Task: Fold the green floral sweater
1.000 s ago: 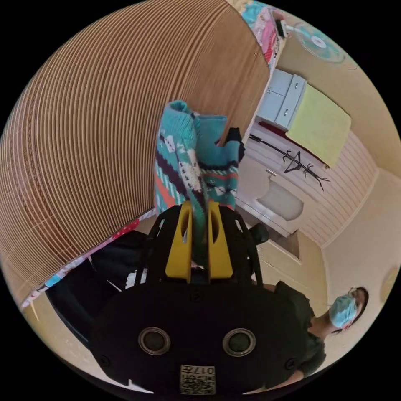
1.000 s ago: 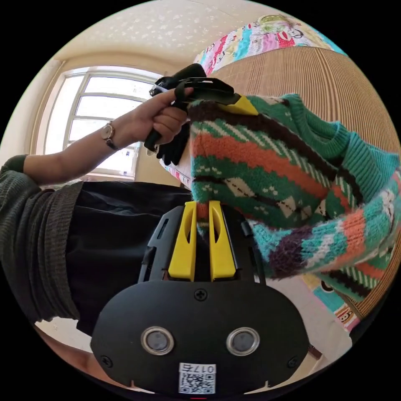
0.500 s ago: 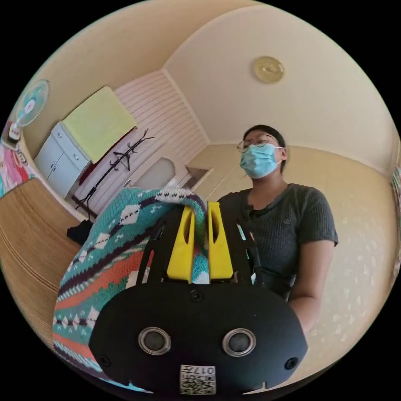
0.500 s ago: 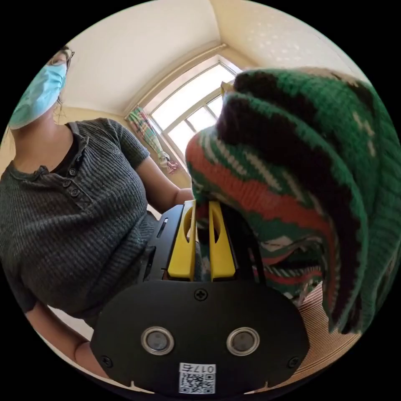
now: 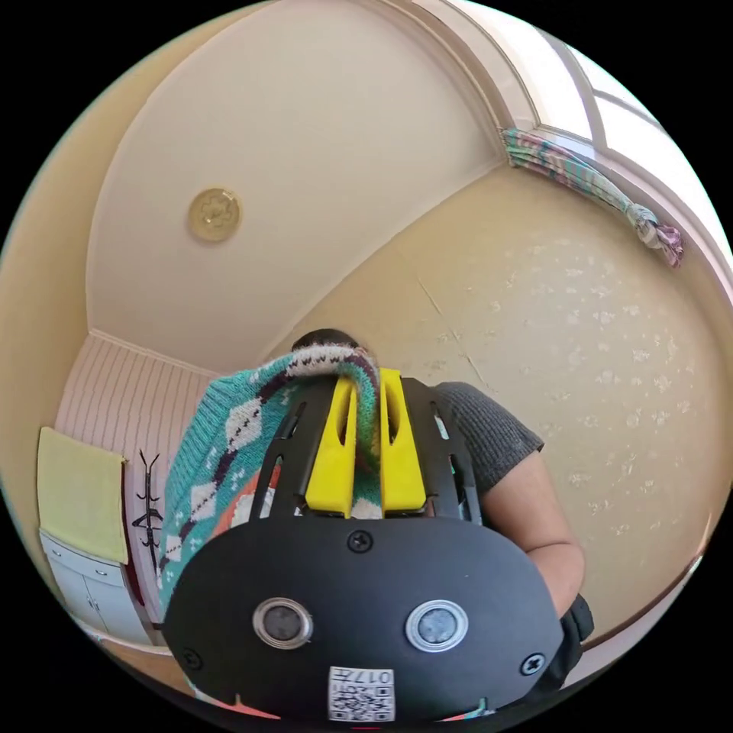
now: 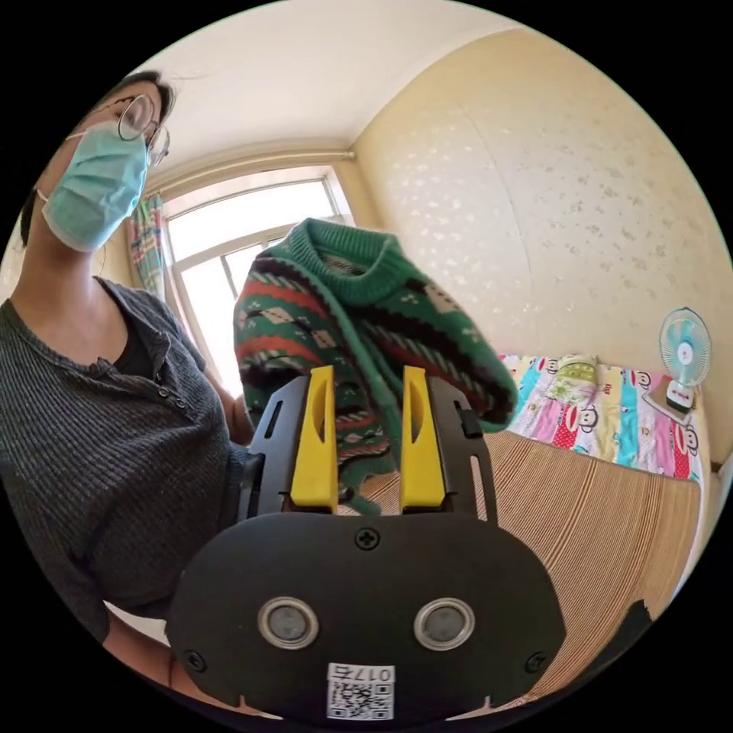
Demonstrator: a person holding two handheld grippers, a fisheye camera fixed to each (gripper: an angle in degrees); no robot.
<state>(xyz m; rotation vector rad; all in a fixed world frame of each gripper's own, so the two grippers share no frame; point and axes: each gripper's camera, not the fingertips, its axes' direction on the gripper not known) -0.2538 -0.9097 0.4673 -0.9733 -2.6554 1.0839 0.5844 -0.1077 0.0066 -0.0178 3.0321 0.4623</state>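
The green knitted sweater, with orange, dark and white pattern bands, hangs in the air in the right gripper view, its ribbed collar on top. My right gripper is open below it; a strip of the knit runs between its yellow jaws without being pressed. In the left gripper view my left gripper is shut on a fold of the sweater, which drapes down its left side. This view points up at the ceiling.
A person in a grey ribbed top stands close at the left of the right gripper view. A woven mat covers the bed, with a patterned quilt and a small fan behind. A window is at the back.
The right jaws have come apart and let go of the sweater. The left gripper stays shut on it. Both cameras have swung, the left one up towards the ceiling.
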